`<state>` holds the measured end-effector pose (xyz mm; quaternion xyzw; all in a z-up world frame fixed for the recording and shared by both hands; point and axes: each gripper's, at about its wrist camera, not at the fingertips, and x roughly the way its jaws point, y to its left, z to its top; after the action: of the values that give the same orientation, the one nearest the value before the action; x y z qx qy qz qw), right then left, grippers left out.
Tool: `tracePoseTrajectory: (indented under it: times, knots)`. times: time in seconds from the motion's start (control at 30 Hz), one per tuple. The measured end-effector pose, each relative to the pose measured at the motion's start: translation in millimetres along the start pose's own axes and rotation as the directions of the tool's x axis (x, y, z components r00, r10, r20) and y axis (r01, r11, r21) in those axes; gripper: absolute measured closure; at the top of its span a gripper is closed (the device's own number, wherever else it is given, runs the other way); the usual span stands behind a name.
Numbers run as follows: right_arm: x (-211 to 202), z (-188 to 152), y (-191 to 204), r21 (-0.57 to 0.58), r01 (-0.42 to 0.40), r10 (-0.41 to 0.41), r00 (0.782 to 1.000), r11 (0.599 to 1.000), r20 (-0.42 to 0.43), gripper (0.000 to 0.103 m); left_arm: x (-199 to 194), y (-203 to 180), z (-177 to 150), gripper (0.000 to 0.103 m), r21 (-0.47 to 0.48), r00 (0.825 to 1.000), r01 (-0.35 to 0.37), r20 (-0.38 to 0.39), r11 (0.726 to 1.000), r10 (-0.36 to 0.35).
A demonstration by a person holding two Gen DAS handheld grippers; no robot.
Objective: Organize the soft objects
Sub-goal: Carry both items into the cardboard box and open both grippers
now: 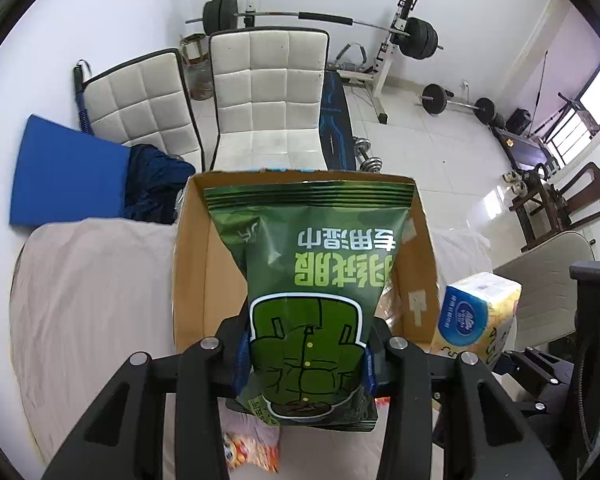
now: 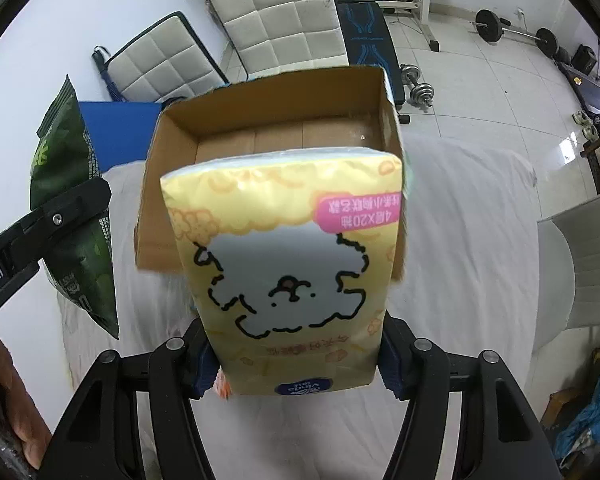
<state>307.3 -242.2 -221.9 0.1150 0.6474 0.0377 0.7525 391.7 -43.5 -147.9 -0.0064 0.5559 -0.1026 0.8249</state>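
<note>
Left wrist view: the left gripper (image 1: 305, 364) has its jaws clamped on a green pack (image 1: 308, 280), held over the open box (image 1: 192, 256) on a bed (image 1: 88, 280) under a pale sheet. Behind stand white chairs (image 1: 268, 92), a barbell rack (image 1: 396, 36) and a tiled floor (image 1: 432, 152).

Right wrist view: the right gripper (image 2: 296, 364) grips a yellow tissue pack (image 2: 292, 264) in front of the box (image 2: 164, 184); the green pack (image 2: 76, 216) hangs at left.
</note>
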Motion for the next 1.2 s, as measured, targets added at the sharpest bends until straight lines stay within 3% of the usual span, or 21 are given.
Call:
tracePoseTrajectory:
  times: [0.23, 0.4, 0.53, 0.63, 0.9, 1.03, 1.07, 1.1, 1.13, 1.2]
  knots:
    - [54.6, 58.7, 7.4, 0.021, 0.008, -0.007, 0.999, 1.0, -0.035, 0.037, 72.0, 16.1, 44.0, 0.065, -0.005, 0.992, 0.061, -0.113, 0.998, -0.061]
    - [105.3, 89.1, 2.7, 0.004, 0.038, -0.037, 0.993, 0.999, -0.112, 0.037, 142.2, 33.2, 65.0, 0.064, -0.113, 0.947, 0.171, -0.255, 0.979, -0.195]
    - [142.6, 113.4, -6.9, -0.025, 0.083, -0.086, 0.986, 0.996, -0.144, 0.037, 181.2, 35.1, 72.3, 0.064, -0.131, 0.928, 0.18, -0.305, 0.975, -0.212]
    - [159.6, 121.5, -9.9, -0.044, 0.099, -0.105, 0.982, 0.994, -0.159, 0.037, 196.8, 33.4, 76.5, 0.064, -0.126, 0.914, 0.193, -0.338, 0.973, -0.225]
    - [178.5, 129.4, -10.5, -0.069, 0.096, -0.107, 0.978, 0.993, -0.182, 0.037, 221.7, 27.7, 77.5, 0.063, -0.118, 0.894, 0.217, -0.373, 0.969, -0.246]
    - [181.6, 120.4, -9.9, -0.094, 0.116, -0.133, 0.969, 0.989, -0.21, 0.033, 232.6, 27.6, 76.9, 0.062, -0.138, 0.887, 0.188, -0.401, 0.972, -0.228]
    - [182.4, 120.0, -10.3, -0.092, 0.115, -0.132, 0.967, 0.989, -0.217, 0.029, 232.3, 27.2, 77.0, 0.058, -0.135, 0.886, 0.182, -0.407, 0.974, -0.222]
    - [181.4, 119.9, -10.7, -0.084, 0.112, -0.127, 0.969, 0.99, -0.213, 0.016, 230.2, 26.9, 77.2, 0.052, -0.13, 0.889, 0.178, -0.405, 0.976, -0.216]
    - [180.1, 120.3, -10.6, -0.079, 0.102, -0.116, 0.971, 0.992, -0.208, 0.014, 228.0, 25.8, 76.9, 0.048, -0.119, 0.895, 0.164, -0.4, 0.979, -0.198]
    - [173.2, 116.7, -8.7, -0.087, 0.112, -0.126, 0.974, 0.99, -0.187, 0.013, 218.0, 23.9, 76.6, 0.018, -0.094, 0.907, 0.15, -0.384, 0.984, -0.175]
